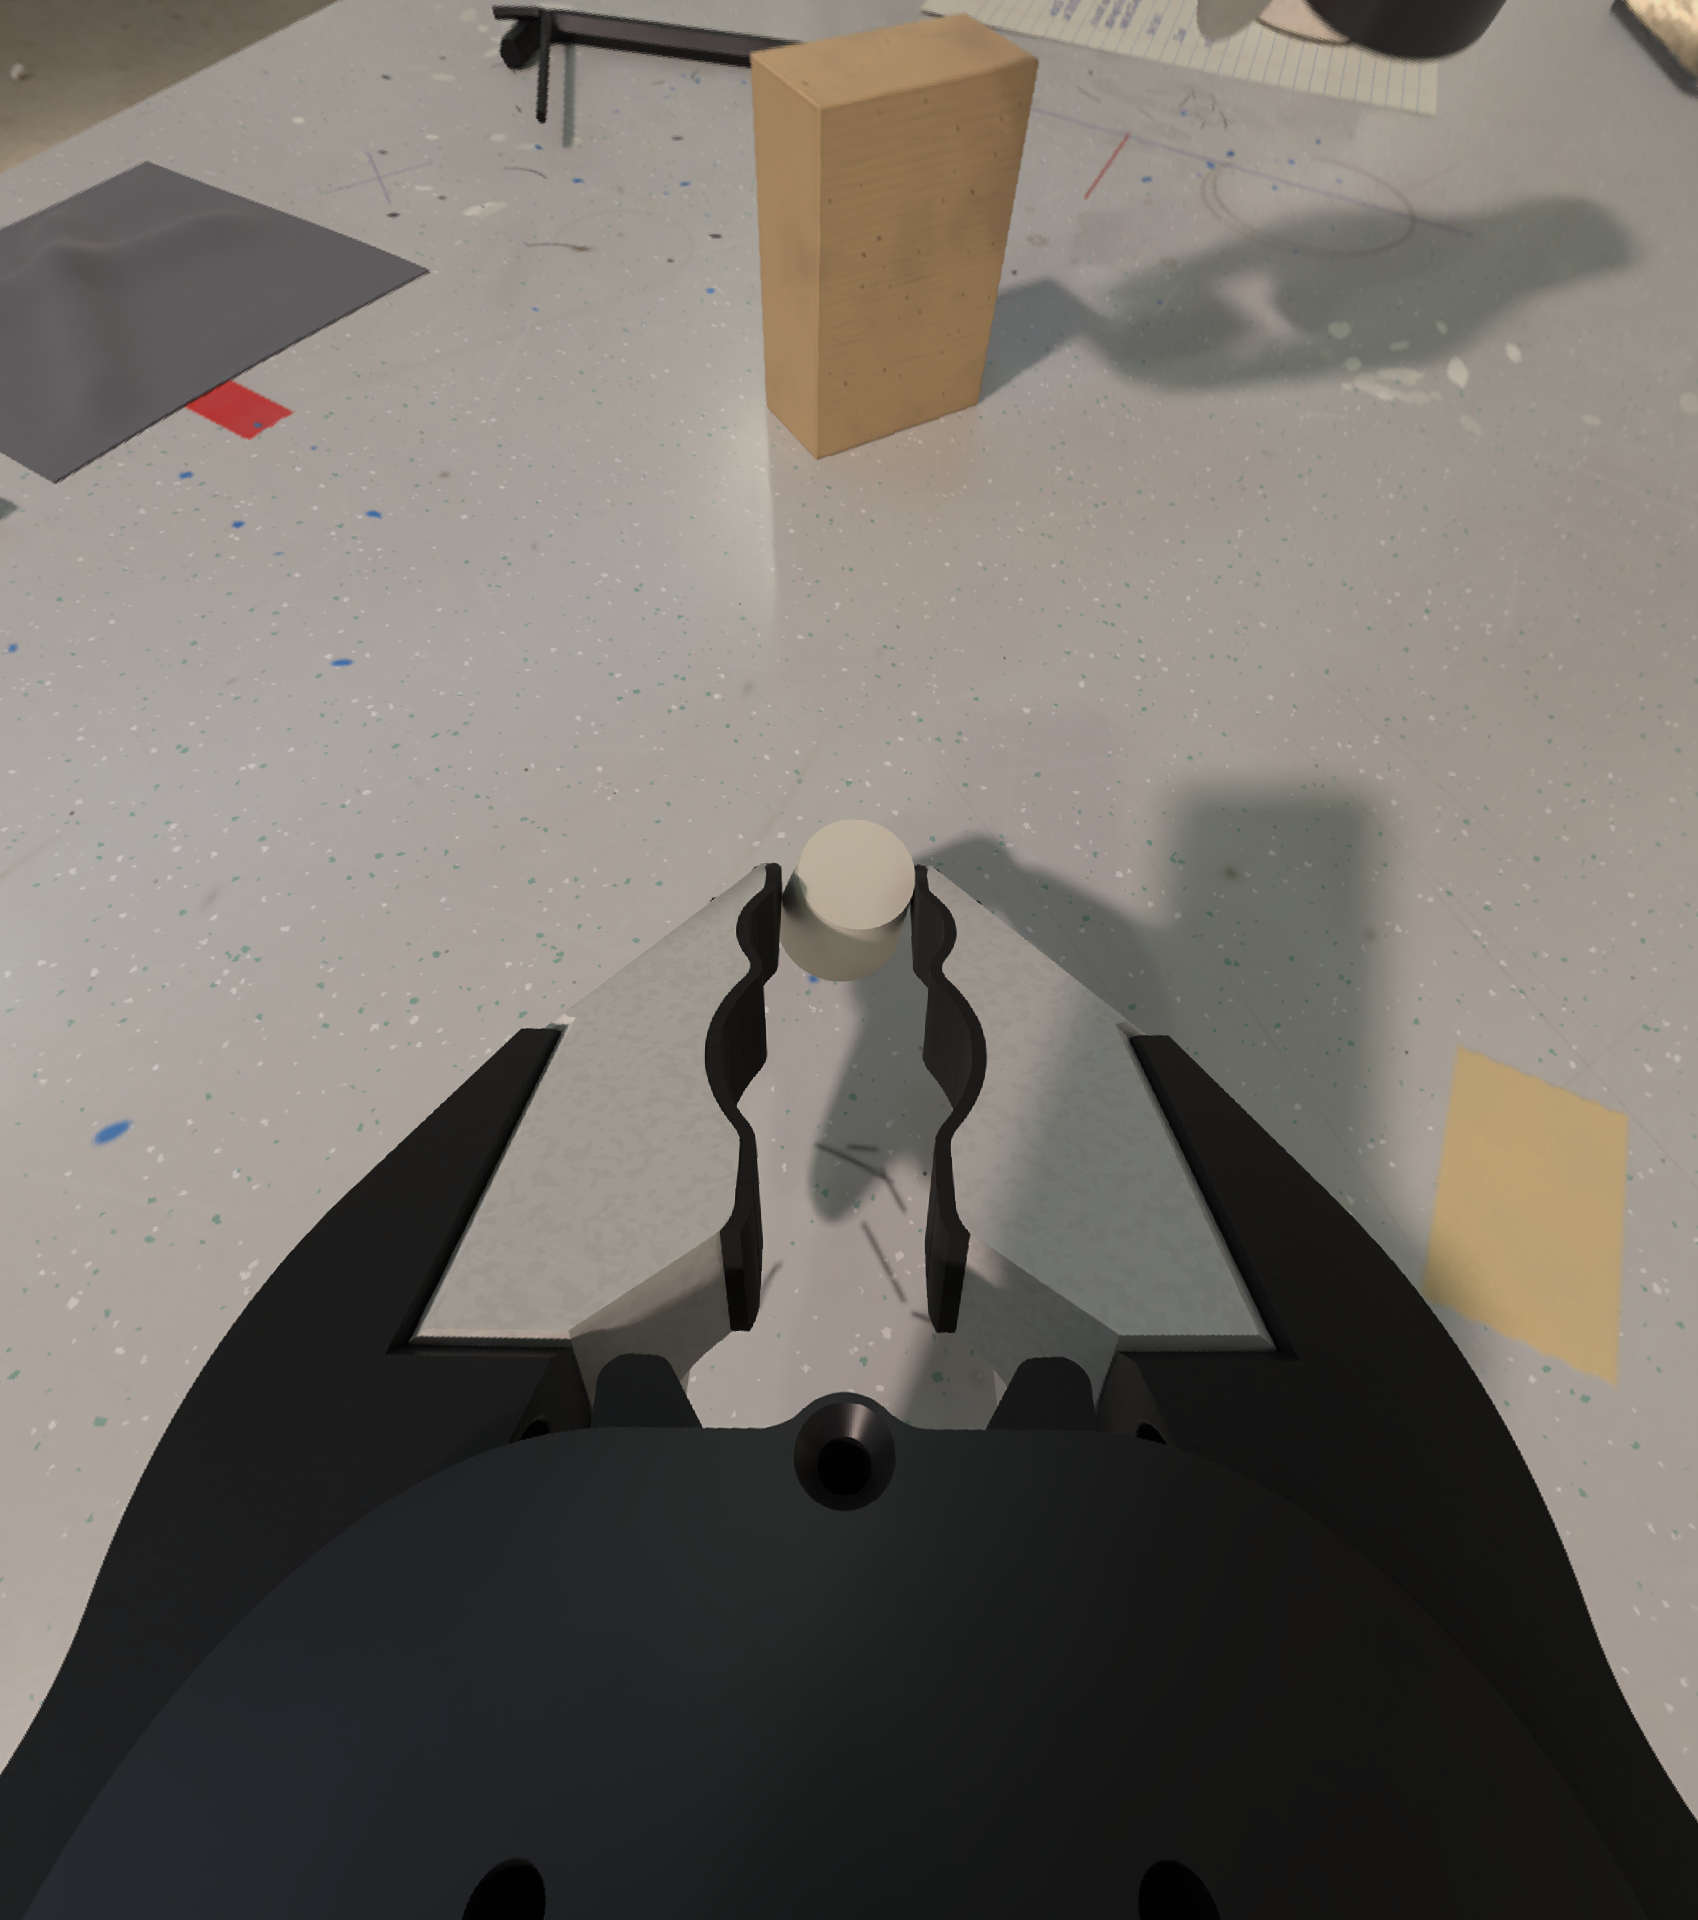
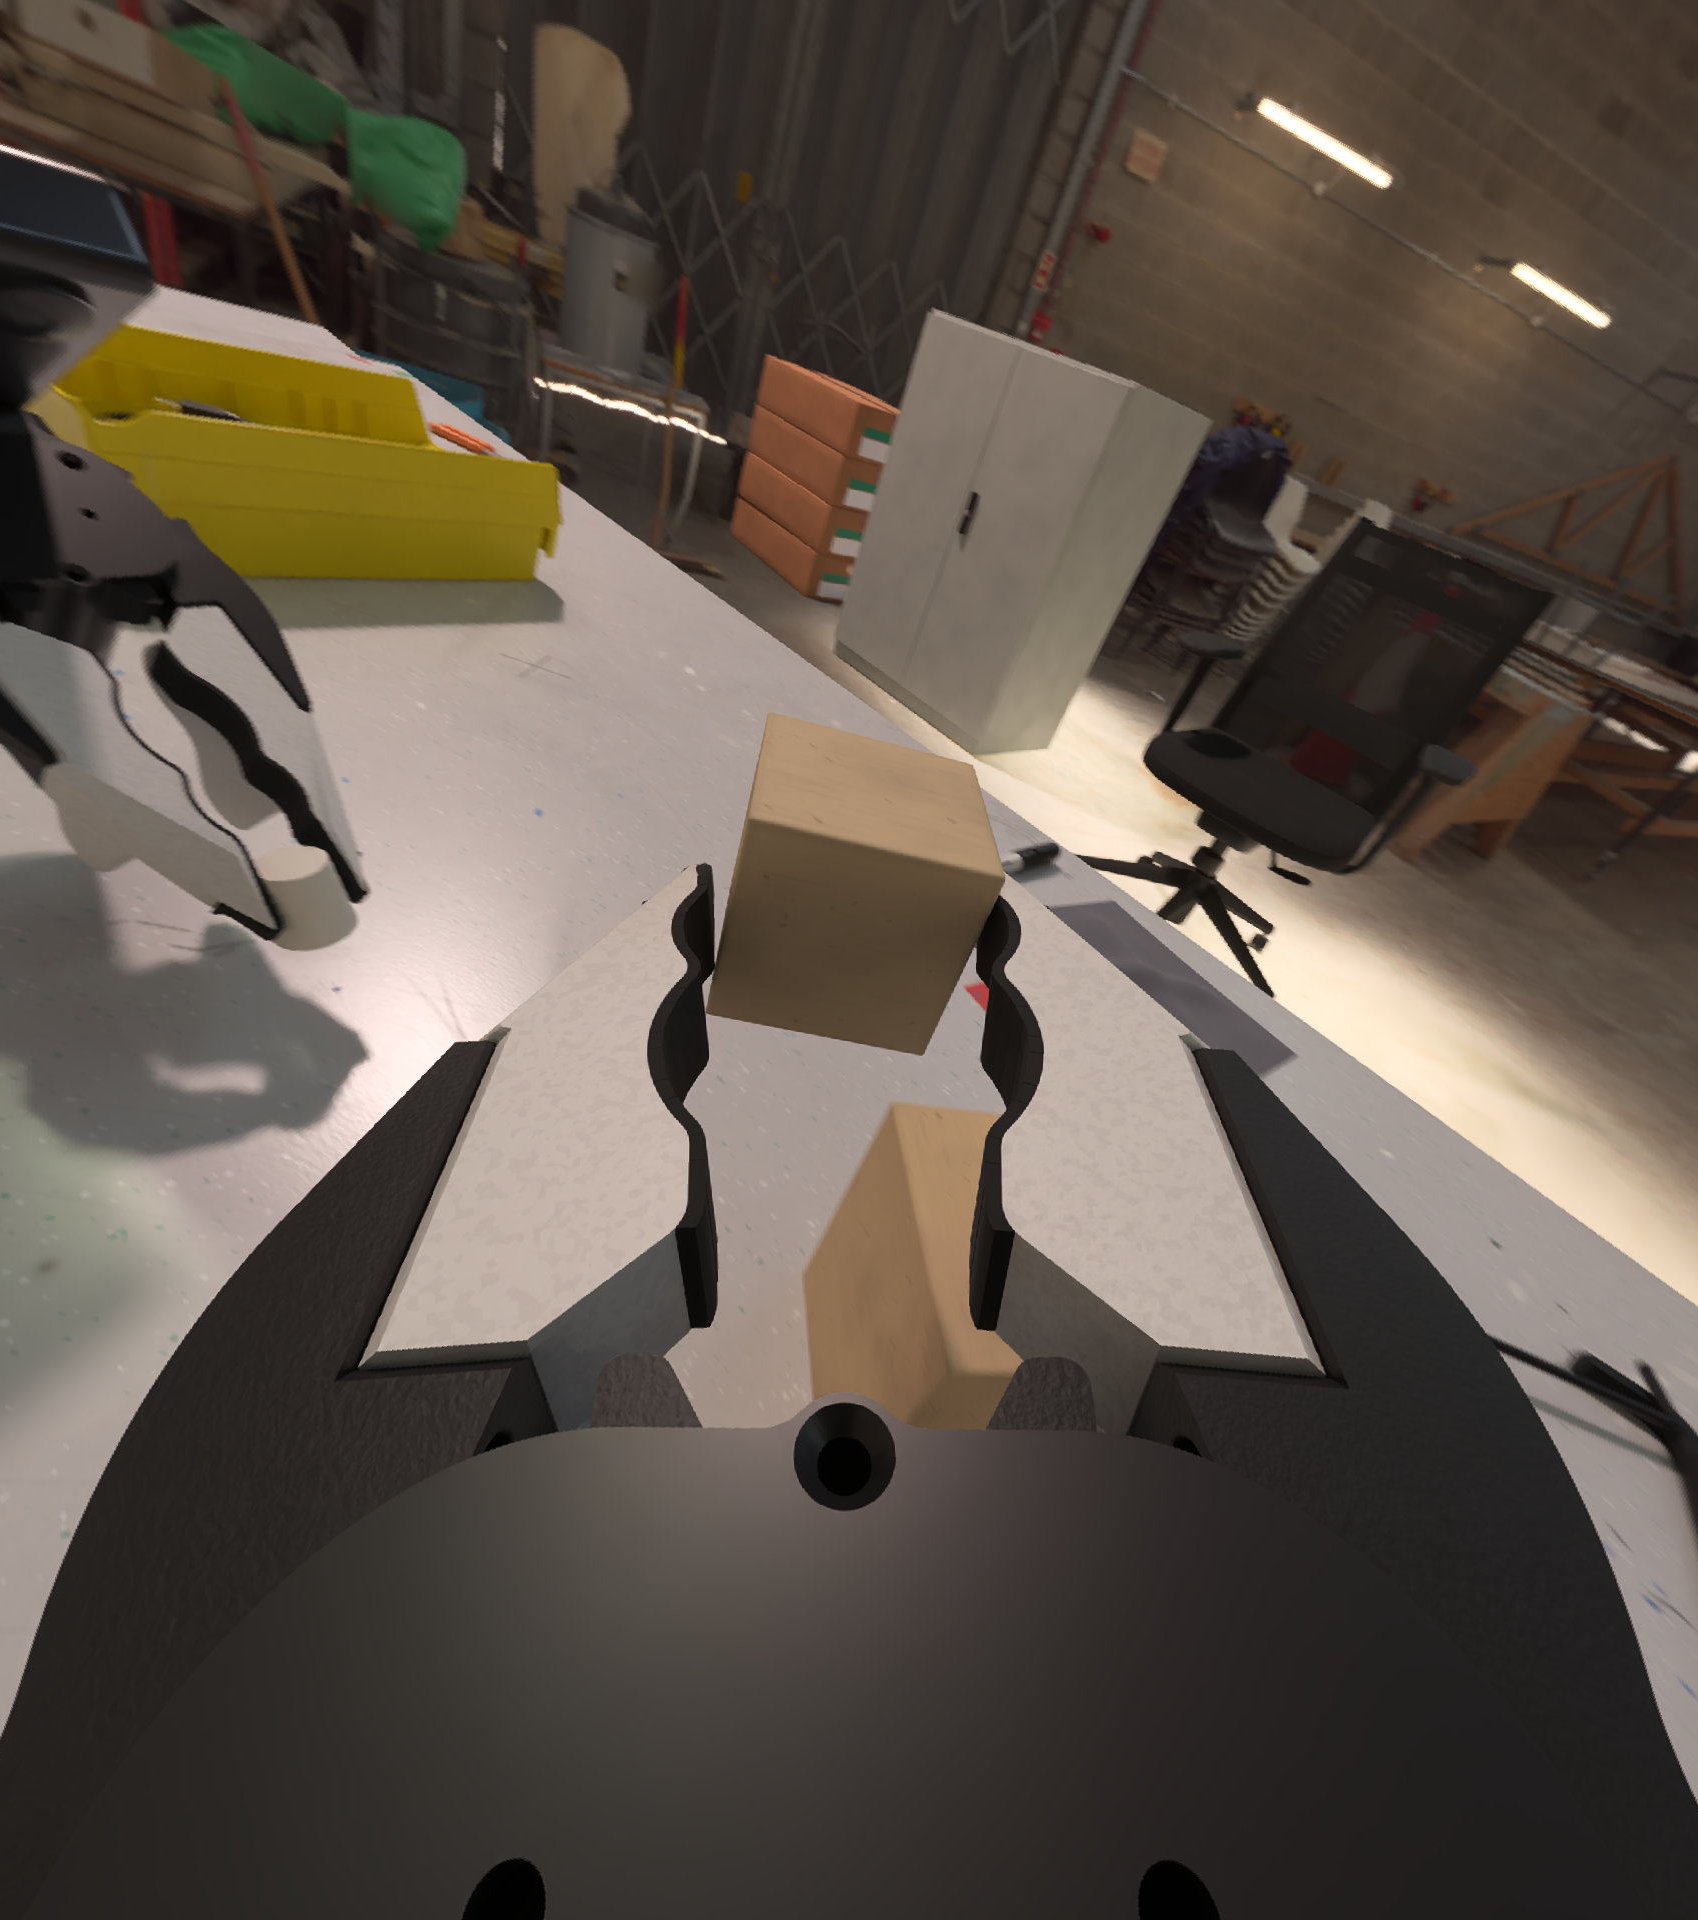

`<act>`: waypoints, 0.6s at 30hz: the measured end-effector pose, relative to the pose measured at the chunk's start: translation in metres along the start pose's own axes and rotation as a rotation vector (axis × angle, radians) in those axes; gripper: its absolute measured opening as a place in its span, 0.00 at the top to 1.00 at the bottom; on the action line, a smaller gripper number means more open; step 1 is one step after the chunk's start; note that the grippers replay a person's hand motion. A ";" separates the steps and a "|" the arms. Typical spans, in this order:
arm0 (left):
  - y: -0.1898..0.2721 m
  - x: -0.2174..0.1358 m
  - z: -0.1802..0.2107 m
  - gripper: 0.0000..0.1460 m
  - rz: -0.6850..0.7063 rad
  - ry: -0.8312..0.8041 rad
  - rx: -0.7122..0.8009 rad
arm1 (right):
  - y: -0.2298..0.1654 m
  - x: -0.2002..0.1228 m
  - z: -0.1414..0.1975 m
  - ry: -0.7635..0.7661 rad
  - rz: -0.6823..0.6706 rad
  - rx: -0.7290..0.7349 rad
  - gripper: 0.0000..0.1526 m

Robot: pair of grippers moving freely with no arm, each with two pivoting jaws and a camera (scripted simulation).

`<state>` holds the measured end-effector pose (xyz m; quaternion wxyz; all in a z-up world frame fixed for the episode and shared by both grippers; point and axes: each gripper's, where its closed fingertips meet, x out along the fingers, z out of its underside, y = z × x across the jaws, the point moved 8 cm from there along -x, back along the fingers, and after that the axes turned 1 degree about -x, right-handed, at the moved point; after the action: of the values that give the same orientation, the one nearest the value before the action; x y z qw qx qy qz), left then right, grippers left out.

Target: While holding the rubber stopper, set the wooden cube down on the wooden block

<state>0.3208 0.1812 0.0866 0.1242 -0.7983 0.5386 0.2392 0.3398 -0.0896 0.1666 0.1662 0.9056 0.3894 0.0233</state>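
Observation:
My left gripper (image 1: 847,891) is shut on a pale rubber stopper (image 1: 850,894), held at the fingertips above the speckled table. The tall wooden block (image 1: 886,234) stands upright ahead of it. In the right wrist view my right gripper (image 2: 850,925) is shut on the wooden cube (image 2: 855,883) and holds it in the air. The wooden block (image 2: 902,1268) stands below and behind the cube, seen between the fingers. The left gripper (image 2: 305,899) with the stopper (image 2: 310,899) shows at the left of that view.
A dark grey sheet (image 1: 118,312) and a red patch (image 1: 239,409) lie at the left, a tan sticky note (image 1: 1525,1210) at the right. A yellow bin (image 2: 305,468) stands far left. A black clamp bar (image 2: 1697,1538) lies at the right. The table edge (image 2: 1344,1091) runs diagonally.

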 end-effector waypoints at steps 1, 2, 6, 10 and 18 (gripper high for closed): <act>0.001 0.001 0.001 0.83 -0.001 -0.007 0.009 | 0.003 -0.005 0.001 -0.012 0.020 -0.005 0.67; 0.003 0.002 0.001 0.83 -0.003 -0.014 0.015 | 0.005 -0.009 0.002 -0.012 0.034 0.000 0.67; 0.007 0.005 0.005 0.83 -0.019 -0.033 0.036 | 0.011 -0.018 0.007 0.058 0.034 0.081 0.67; 0.011 0.006 0.010 0.83 -0.032 -0.031 0.031 | 0.021 -0.016 0.025 0.060 0.032 0.161 0.67; 0.007 0.004 0.009 0.83 0.000 0.010 -0.020 | 0.035 -0.016 0.037 0.063 0.023 0.295 0.67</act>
<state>0.3133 0.1794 0.0774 0.1136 -0.8007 0.5368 0.2404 0.3589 -0.1340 0.1440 0.0188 0.9234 0.3833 -0.0036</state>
